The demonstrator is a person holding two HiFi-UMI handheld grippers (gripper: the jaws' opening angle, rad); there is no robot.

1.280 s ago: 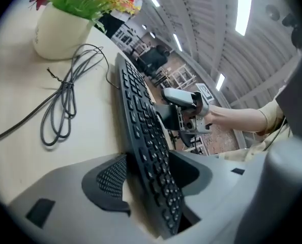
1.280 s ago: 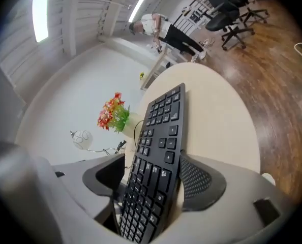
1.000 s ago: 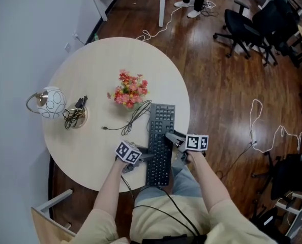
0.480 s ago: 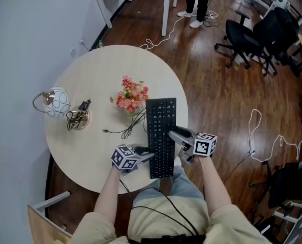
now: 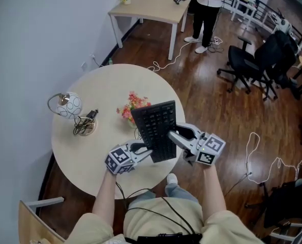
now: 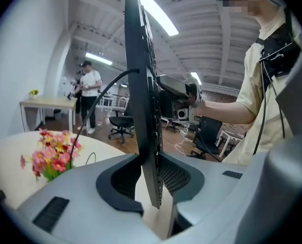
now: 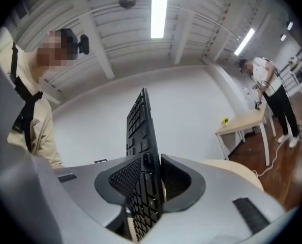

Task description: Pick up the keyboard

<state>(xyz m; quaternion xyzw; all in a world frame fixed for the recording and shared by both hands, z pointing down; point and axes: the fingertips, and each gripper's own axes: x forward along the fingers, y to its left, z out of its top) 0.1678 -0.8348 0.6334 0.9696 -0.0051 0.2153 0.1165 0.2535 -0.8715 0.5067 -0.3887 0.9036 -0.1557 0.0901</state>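
Note:
A black keyboard (image 5: pixel 155 129) hangs in the air above the round table (image 5: pixel 90 156), tilted with its keys up. My left gripper (image 5: pixel 148 152) is shut on its near left edge, and my right gripper (image 5: pixel 172 136) is shut on its right edge. In the left gripper view the keyboard (image 6: pixel 143 100) stands edge-on between the jaws of the left gripper (image 6: pixel 152 183), its cable trailing off toward the table. The right gripper view shows the keys of the keyboard (image 7: pixel 141 151) clamped by the right gripper (image 7: pixel 150 184).
Pink flowers (image 5: pixel 132 106) stand just beyond the keyboard on the table. A globe lamp (image 5: pixel 67 105) and a cable bundle (image 5: pixel 86 123) sit at the table's left. Office chairs (image 5: pixel 252 65) and a small table (image 5: pixel 148 9) with a person (image 5: pixel 207 4) beside it stand farther off.
The keyboard has left the table: both grippers have lifted it up toward the head camera and turned its far end leftward. The camera view has tilted up, showing more of the room.

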